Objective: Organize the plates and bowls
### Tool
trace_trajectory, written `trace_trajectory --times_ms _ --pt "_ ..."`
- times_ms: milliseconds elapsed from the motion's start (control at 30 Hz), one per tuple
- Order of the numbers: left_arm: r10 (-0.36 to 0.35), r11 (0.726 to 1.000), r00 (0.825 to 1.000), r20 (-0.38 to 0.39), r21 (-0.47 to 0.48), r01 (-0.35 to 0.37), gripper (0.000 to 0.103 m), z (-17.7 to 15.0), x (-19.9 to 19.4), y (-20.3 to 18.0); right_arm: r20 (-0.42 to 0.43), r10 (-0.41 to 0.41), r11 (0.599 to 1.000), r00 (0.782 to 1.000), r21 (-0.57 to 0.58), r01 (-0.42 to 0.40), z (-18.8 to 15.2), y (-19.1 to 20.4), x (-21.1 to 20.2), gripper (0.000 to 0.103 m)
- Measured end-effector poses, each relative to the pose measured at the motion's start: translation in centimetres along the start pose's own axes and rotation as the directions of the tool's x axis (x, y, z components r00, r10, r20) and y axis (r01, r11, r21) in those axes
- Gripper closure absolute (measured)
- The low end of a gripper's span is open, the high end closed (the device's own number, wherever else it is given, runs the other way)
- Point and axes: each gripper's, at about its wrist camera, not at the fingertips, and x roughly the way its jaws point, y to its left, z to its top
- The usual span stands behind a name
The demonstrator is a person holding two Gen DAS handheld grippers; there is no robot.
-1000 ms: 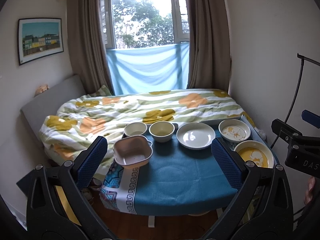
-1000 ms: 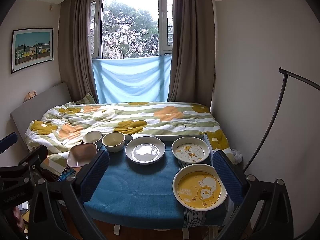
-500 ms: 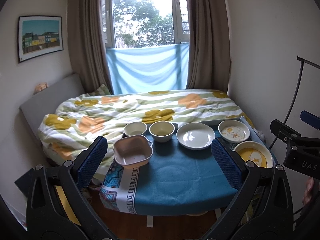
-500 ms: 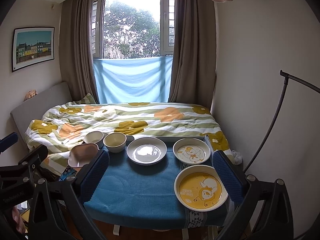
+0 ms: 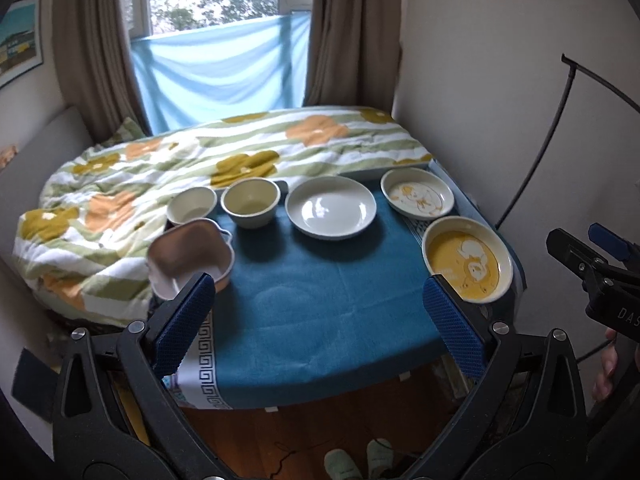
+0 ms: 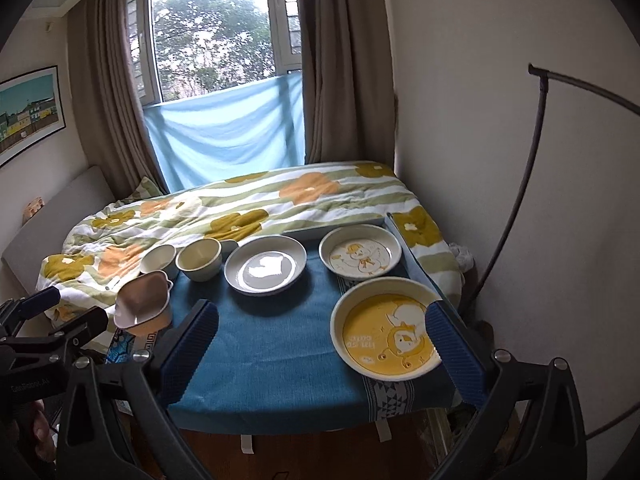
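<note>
- Left gripper [image 5: 318, 312] is hovering over the near edge of the bench [image 5: 320, 320], jaws spread wide, holding nothing.
- Right gripper [image 6: 320, 344] is likewise hanging above the bench, jaws spread, nothing between them; its right pad [image 6: 454, 356] is overlapping the yellow plate [image 6: 386, 338] in view, contact cannot be told.
- Bench is wearing a blue cloth [image 6: 272, 344] and standing against the bed [image 6: 240, 208].
- Back row, left to right: white bowl [image 5: 191, 205], cream bowl [image 5: 251, 202], plain white plate [image 5: 331, 213], duck plate [image 5: 417, 199].
- The two bowls are sitting just beside each other; the white bowl is at the cloth's left edge.
- Pink bowl [image 5: 190, 258], squarish with small handles, is sitting at the left edge, nearer than the round bowls.
- Yellow plate is lying at the right edge, near the duck plate, well apart from the pink bowl.
- All dishes are lying upright and separate, none stacked.
- A person's fingers [image 5: 604, 372] are showing at the right gripper's handle in the left view.
- Slippers [image 5: 360, 460] are sitting on the floor under the bench.
</note>
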Motion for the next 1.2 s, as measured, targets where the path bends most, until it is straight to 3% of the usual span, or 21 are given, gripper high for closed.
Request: trace_trajectory --times_ms 133,267,467,533,700,900,967,1000,1067,1133,1200 --pt "-0.11 0.993 0.988 -0.112 0.038 0.115 0.0 0.5 5.7 -2.7 -0.07 0.0 0.997 0.998 0.077 0.006 -1.5 -3.9 2.0 0.0" --pt "-0.239 0.965 0.941 -0.241 0.048 0.258 0.0 0.9 11.9 -6.1 -0.136 0.02 0.984 0.991 0.178 0.005 -2.6 -8.2 5.0 0.0" --pt "-0.294 0.938 0.879 -0.376 0.063 0.341 0.0 1.5 21.2 -10.7 -0.258 0.051 0.955 0.965 0.294 0.028 -4.4 -13.9 11.5 0.0" --pt "-0.316 0.927 0.85 -0.421 0.054 0.371 0.0 1.7 24.2 -11.7 -0.298 0.072 0.942 0.952 0.333 0.034 -5.0 -15.6 13.8 0.005" --pt "-0.333 0.914 0.801 -0.498 0.04 0.405 0.001 1.9 29.8 -13.7 -0.362 0.137 0.924 0.922 0.383 0.013 -5.9 -18.5 18.7 0.031" --pt "-0.355 0.894 0.735 -0.578 0.019 0.447 0.032 1.8 33.9 -15.1 -0.374 0.218 0.9 0.902 0.435 -0.037 -6.3 -20.1 21.4 0.052" --pt "-0.363 0.886 0.718 -0.594 0.018 0.463 0.05 1.7 34.6 -15.5 -0.379 0.226 0.899 0.897 0.436 -0.042 -6.3 -20.2 22.0 0.06" --pt "-0.369 0.882 0.709 -0.6 0.016 0.472 0.054 1.7 34.9 -15.6 -0.382 0.23 0.898 0.895 0.437 -0.045 -6.4 -20.2 21.9 0.067" --pt "-0.381 0.872 0.692 -0.613 0.011 0.49 0.075 1.7 35.3 -15.9 -0.388 0.244 0.896 0.889 0.44 -0.054 -6.4 -20.4 22.4 0.075" --pt "-0.39 0.865 0.676 -0.625 0.004 0.502 0.086 1.6 35.8 -16.1 -0.402 0.244 0.901 0.883 0.431 -0.053 -6.3 -20.6 23.1 0.084" --pt "-0.4 0.861 0.67 -0.625 -0.008 0.508 0.089 1.7 36.0 -16.0 -0.409 0.249 0.902 0.878 0.429 -0.056 -6.4 -20.8 23.3 0.09"
